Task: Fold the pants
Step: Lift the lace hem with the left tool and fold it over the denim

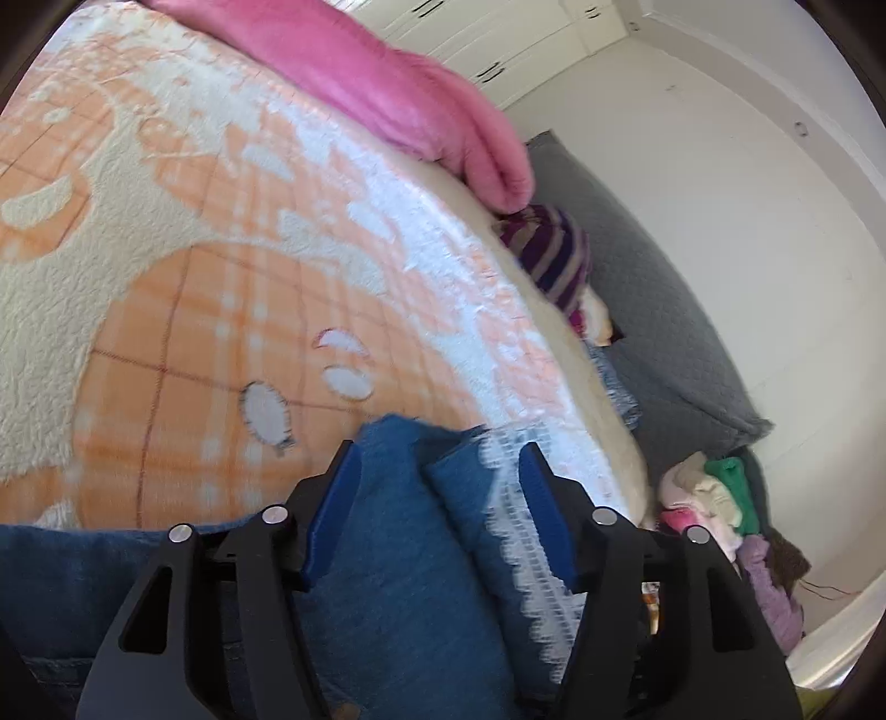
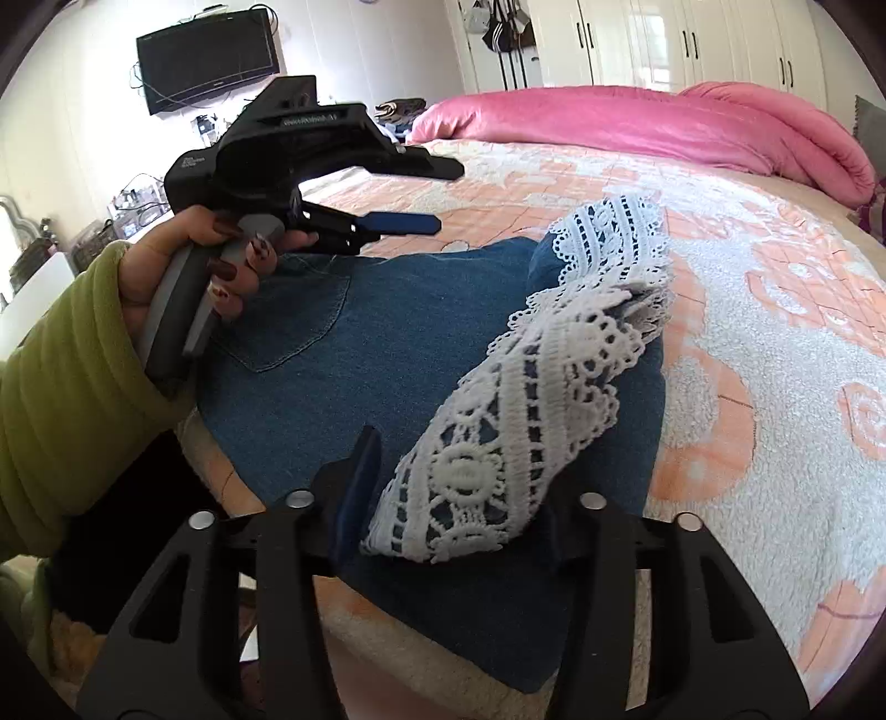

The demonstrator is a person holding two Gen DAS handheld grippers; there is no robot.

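The pants (image 2: 398,354) are blue denim with white lace trim (image 2: 531,399) at the leg ends, lying folded on the orange-and-cream blanket (image 2: 747,310) near the bed's front edge. My right gripper (image 2: 448,498) is closed on the lace-trimmed leg end, which bulges between its blue pads. My left gripper (image 1: 437,471) is open above the denim (image 1: 398,554), its blue pads on either side of a fold with lace (image 1: 526,554), not touching. It also shows in the right wrist view (image 2: 410,194), held in a hand above the pants' far left part.
A pink duvet (image 2: 637,127) lies rolled along the far side of the bed. Grey pillows (image 1: 653,310) and a pile of clothes (image 1: 720,509) sit beside the bed by the wall. A TV (image 2: 210,58) and wardrobes (image 2: 692,44) stand at the back.
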